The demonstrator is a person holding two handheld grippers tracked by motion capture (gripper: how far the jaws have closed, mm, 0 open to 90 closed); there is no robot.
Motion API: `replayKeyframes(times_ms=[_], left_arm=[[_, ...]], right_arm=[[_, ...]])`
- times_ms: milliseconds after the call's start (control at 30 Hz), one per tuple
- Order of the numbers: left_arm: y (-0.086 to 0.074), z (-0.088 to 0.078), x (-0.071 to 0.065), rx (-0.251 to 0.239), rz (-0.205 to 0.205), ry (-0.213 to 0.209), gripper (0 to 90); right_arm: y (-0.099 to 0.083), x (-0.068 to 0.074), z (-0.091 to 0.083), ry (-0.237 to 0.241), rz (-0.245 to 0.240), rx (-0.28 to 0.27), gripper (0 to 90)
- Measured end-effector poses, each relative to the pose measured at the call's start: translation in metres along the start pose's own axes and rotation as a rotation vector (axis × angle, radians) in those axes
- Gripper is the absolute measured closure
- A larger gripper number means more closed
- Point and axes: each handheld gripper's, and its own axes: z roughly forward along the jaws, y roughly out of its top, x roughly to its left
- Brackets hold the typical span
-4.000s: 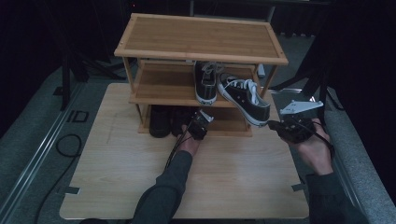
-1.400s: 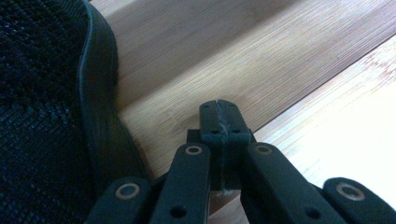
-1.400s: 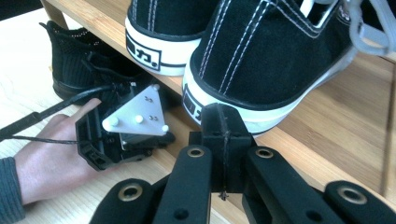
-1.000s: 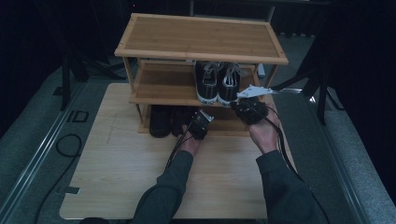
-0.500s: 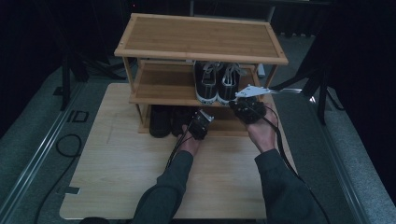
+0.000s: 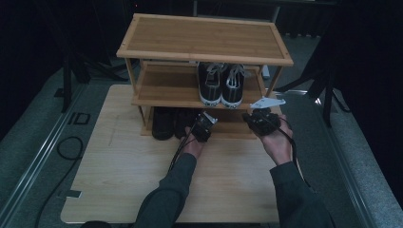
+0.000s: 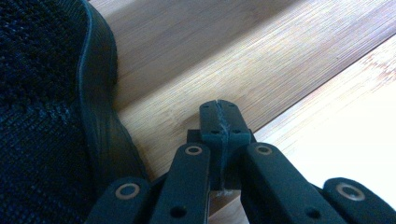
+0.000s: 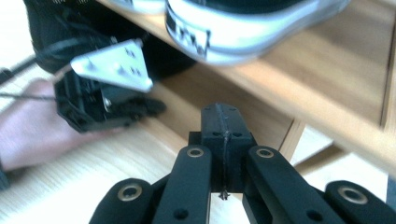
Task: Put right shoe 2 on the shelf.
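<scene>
The black-and-white sneakers (image 6: 221,84) are seen side by side on the middle shelf of the wooden shoe rack (image 6: 204,38), toes pointing toward the person, and the white rubber toe of one (image 8: 243,28) is seen up close in the right gripper view, resting on the shelf edge just above and beyond the jaws. The right gripper (image 6: 260,121) is held in front of the rack, just below and to the right of the pair, and its jaws are pressed together with nothing between them (image 8: 223,128). The left gripper (image 6: 203,126) is held low at the bottom shelf, beside the dark shoes (image 6: 172,122) stored there; its jaws are likewise clenched on nothing (image 7: 219,122), and a black knit shoe (image 7: 46,116) with a ribbed sole is seen just to one side of them, not touched. The rack is set on a light wooden table (image 6: 119,180), over which both forearms are extended.
</scene>
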Motion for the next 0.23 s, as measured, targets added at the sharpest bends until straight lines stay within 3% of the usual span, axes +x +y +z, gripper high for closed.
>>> replayKeyframes(times_ms=[33,233], left_arm=[[0.0,-0.002,-0.001,0.001,0.001,0.07,90.0],[0.0,-0.002,-0.001,0.001,0.003,0.07,90.0]], right_arm=[[-0.004,-0.001,0.001,0.001,0.005,0.008,90.0],[-0.024,-0.007,0.016,0.025,0.034,0.065,89.9]])
